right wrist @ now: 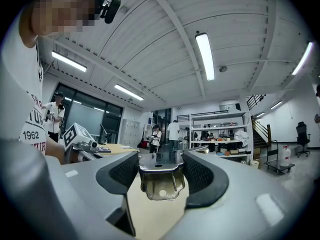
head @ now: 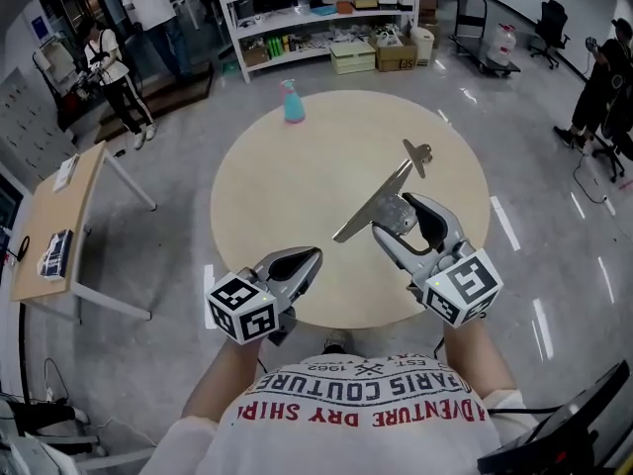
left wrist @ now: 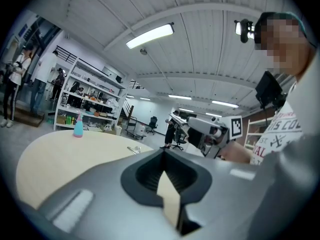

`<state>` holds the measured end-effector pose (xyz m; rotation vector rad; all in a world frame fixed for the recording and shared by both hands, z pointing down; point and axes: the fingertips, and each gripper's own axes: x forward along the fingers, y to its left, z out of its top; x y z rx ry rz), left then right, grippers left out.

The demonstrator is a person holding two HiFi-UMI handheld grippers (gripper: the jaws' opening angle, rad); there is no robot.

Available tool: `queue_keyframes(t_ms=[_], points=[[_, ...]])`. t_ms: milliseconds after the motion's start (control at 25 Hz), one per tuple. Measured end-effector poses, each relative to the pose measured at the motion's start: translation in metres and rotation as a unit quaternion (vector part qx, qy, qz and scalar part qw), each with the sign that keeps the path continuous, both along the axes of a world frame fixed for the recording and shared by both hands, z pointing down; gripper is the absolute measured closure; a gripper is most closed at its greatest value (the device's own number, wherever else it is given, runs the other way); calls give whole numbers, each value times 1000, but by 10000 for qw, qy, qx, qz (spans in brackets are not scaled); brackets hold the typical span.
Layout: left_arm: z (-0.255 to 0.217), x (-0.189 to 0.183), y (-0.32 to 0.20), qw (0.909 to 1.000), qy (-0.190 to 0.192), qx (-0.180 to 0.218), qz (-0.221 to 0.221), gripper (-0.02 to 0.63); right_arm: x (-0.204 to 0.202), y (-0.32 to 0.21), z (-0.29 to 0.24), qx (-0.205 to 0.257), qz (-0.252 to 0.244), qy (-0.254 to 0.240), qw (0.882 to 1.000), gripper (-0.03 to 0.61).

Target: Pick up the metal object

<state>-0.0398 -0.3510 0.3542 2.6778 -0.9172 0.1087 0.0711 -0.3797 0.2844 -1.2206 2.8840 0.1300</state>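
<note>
A long flat metal object (head: 381, 198) with a bracket at its middle is held slantwise over the round beige table (head: 267, 196). My right gripper (head: 399, 216) is shut on it, and the bracket (right wrist: 157, 186) sits between the dark pads (right wrist: 200, 171) in the right gripper view. One end of the bar points toward the table's front left; the cross-shaped far end lies toward the back right. My left gripper (head: 307, 258) hovers at the table's front edge, shut and holding nothing (left wrist: 165, 156). From the left gripper view, the right gripper (left wrist: 200, 129) shows with the bar sticking out leftward.
A light blue spray bottle (head: 293, 102) with a pink cap stands at the table's far edge (left wrist: 78, 125). A wooden desk (head: 59, 226) is on the left. Shelves (head: 316, 8) line the back wall. People stand at the back left and far right.
</note>
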Motion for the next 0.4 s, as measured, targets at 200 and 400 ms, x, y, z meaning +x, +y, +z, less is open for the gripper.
queue_keyframes(t_ms=[200, 400], points=[[-3, 0, -5, 10000, -45, 20, 24, 612, -1, -3, -6, 71, -20, -14, 10000, 293], [-9, 4, -9, 9999, -76, 64, 55, 612, 2, -6, -8, 100, -1, -18, 9999, 293]])
